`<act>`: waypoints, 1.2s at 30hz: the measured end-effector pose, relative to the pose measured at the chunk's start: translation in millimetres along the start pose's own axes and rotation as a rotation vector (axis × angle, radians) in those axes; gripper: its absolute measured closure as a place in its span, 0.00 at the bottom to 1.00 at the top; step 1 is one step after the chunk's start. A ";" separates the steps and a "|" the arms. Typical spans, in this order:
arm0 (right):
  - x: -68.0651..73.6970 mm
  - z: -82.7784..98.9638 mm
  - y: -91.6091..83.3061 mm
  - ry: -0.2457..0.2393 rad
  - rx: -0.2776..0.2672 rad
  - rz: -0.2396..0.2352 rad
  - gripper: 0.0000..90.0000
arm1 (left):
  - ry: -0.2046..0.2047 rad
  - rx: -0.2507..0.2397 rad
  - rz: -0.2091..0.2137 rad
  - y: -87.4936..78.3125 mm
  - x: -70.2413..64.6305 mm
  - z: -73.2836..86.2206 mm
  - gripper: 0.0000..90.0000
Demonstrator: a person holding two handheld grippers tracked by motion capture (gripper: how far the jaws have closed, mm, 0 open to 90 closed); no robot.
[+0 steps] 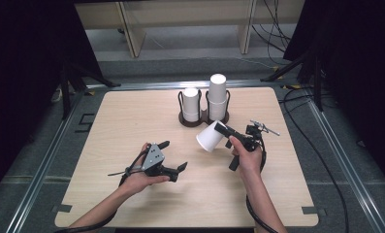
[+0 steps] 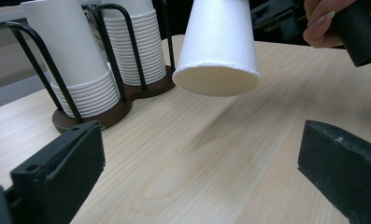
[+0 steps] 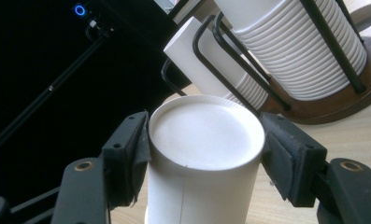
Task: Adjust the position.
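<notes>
The right claw is clamping a paper cup near its closed base, tilting it above the table near the cup holder; the left claw is waiting apart, perhaps to receive it.

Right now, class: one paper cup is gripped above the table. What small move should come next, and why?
Probably lower the paper cup mouth-down toward the bare table. The right gripper clamps it near its closed base, tilted in the air in front of the cup holder, while the left gripper waits open nearby.
</notes>
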State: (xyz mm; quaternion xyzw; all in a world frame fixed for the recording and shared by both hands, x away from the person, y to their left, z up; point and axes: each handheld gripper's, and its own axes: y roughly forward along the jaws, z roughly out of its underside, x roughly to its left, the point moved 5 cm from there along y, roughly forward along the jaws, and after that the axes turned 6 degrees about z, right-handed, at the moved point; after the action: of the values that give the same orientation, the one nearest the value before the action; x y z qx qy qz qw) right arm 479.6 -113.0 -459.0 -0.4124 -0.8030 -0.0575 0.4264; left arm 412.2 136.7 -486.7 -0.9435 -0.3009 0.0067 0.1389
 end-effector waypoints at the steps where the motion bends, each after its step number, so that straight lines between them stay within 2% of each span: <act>1: -1.9 -0.8 0.4 -0.014 -0.004 -0.012 0.40 | -0.001 0.000 0.000 0.1 0.0 0.0 0.00; 4: -2.2 -1.5 1.9 0.026 -0.013 -0.028 0.40 | -0.001 -0.001 -0.001 0.2 0.4 -0.4 0.00; 5: -3.5 -2.0 2.6 0.014 -0.020 -0.027 0.40 | 0.000 -0.001 -0.002 0.2 0.5 -0.5 0.00; 6: -2.0 -1.4 1.5 0.046 -0.001 -0.042 0.40 | -0.001 -0.002 0.000 0.2 0.5 -0.5 0.00; 7: -2.5 -1.2 1.7 0.059 0.000 -0.026 0.40 | -0.003 -0.002 0.001 0.3 0.4 -0.4 0.00; 8: -3.9 -1.6 2.3 0.049 -0.006 -0.028 0.40 | -0.001 -0.002 0.002 0.4 0.3 -0.3 0.00; 9: -3.2 -1.2 1.6 0.076 0.009 -0.032 0.40 | -0.002 -0.002 0.003 0.5 0.2 -0.2 0.00; 10: -5.3 -1.5 2.0 0.055 0.005 -0.023 0.40 | -0.004 -0.018 0.006 1.9 0.1 -0.3 0.00; 11: -5.9 -1.9 3.0 0.063 -0.008 -0.032 0.40 | -0.004 -0.016 0.005 1.8 0.2 -0.3 0.00; 12: -6.6 -1.4 1.9 0.066 0.012 -0.031 0.40 | -0.004 -0.016 0.005 2.0 0.2 -0.3 0.00; 13: -7.4 -1.6 3.3 0.068 -0.005 -0.028 0.40 | -0.004 -0.018 0.006 2.2 0.1 -0.3 0.00; 14: -6.1 -1.2 2.5 0.108 0.011 -0.027 0.40 | -0.001 -0.004 0.005 1.4 0.0 -0.1 0.00; 16: -10.2 -1.7 3.3 0.078 0.001 -0.025 0.40 | 0.000 -0.006 0.012 2.3 -0.4 0.0 0.00; 17: -9.7 -1.7 2.8 0.092 0.010 -0.033 0.40 | 0.003 -0.005 0.012 2.5 -0.2 0.2 0.00; 18: -8.0 -1.5 2.5 0.130 0.021 -0.030 0.40 | 0.003 -0.006 0.013 3.0 -0.1 0.3 0.00; 19: -10.8 -1.8 3.9 0.100 0.011 -0.030 0.40 | 0.002 -0.008 0.013 3.4 -0.1 0.3 0.00; 20: -11.1 -1.9 3.9 0.095 0.009 -0.030 0.40 | 0.001 -0.028 0.015 4.9 0.0 -0.2 0.00; 21: -9.3 -1.5 3.5 0.132 0.023 -0.031 0.40 | 0.003 -0.028 0.015 5.0 0.2 -0.5 0.00; 22: -10.7 -1.7 4.0 0.120 0.018 -0.031 0.40 | 0.002 -0.021 0.016 4.5 0.4 -1.0 0.00; 25: -9.9 -1.2 3.6 0.158 0.033 -0.037 0.40 | 0.011 -0.040 0.024 7.7 1.3 -4.9 0.00; 29: -11.2 -0.8 3.9 0.164 0.038 -0.040 0.40 | 0.020 -0.039 0.037 11.6 0.3 -8.7 0.00; 32: -10.6 -0.7 3.7 0.176 0.045 -0.043 0.40 | 0.020 -0.064 0.061 19.5 -1.4 -13.0 0.00; 33: -11.9 -1.3 3.9 0.155 0.039 -0.040 0.40 | 0.022 -0.059 0.067 21.2 -1.5 -14.0 0.00; 36: -12.0 -1.9 3.5 0.156 0.038 -0.040 0.40 | 0.037 -0.069 0.083 28.7 -1.9 -17.1 0.00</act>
State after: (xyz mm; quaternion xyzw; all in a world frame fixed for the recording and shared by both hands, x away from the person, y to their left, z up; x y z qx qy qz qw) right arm 486.8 -118.9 -467.5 -0.3822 -0.7763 -0.0828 0.4943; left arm 428.5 108.8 -478.0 -0.9593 -0.2591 -0.0156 0.1114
